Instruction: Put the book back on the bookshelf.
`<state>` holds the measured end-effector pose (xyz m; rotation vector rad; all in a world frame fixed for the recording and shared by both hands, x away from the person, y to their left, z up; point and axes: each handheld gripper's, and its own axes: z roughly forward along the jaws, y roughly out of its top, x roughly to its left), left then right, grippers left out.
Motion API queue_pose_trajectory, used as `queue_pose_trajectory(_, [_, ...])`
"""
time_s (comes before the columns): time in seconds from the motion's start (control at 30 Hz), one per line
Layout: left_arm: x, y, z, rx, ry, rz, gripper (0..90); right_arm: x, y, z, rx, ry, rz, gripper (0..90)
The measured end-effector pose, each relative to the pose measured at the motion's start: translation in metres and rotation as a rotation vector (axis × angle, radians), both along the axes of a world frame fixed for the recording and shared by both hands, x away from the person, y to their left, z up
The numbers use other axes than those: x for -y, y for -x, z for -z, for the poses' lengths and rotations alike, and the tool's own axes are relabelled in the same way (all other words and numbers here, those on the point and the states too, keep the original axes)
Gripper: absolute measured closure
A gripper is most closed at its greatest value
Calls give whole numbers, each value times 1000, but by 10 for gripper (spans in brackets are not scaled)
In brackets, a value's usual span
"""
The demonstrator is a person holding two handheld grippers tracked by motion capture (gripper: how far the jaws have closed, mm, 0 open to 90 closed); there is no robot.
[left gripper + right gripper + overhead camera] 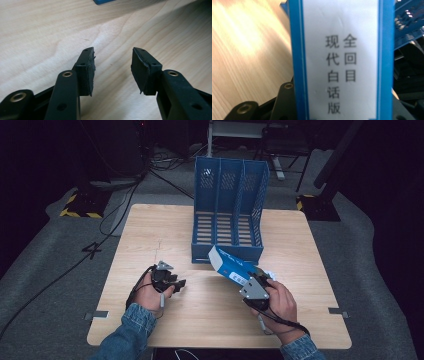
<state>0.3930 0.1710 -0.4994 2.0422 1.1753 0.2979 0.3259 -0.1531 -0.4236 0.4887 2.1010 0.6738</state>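
Note:
A thick blue book (230,266) with a white spine label is lifted off the wooden table (150,235), tilted with its far end toward the blue file rack (227,210). My right gripper (248,279) is shut on the book's near end. In the right gripper view the spine (340,60) with printed characters stands between the jaws, and one black finger (285,98) shows at its left. My left gripper (176,284) rests low over the table at the left, open. Nothing lies between its pads (86,72) except bare wood.
The file rack has three upright slots and stands at the back middle of the table, just beyond the book. Cables run over the grey floor (60,270) at the left. Dark stands and equipment sit behind the table.

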Motion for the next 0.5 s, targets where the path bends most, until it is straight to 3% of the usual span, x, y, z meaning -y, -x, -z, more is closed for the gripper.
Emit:
queue_pose_trajectory(0.03, [-1, 0, 3, 46, -21, 4, 488, 1, 2, -4, 10, -20, 15, 617])
queue_pose_trajectory(0.3, [0, -1, 3, 55, -44, 2, 439, 13, 6, -21, 21, -121, 82, 619])
queue_pose_trajectory(0.5, [-2, -2, 3, 39, -8, -2, 444, 22, 8, -34, 48, -210, 118, 620])
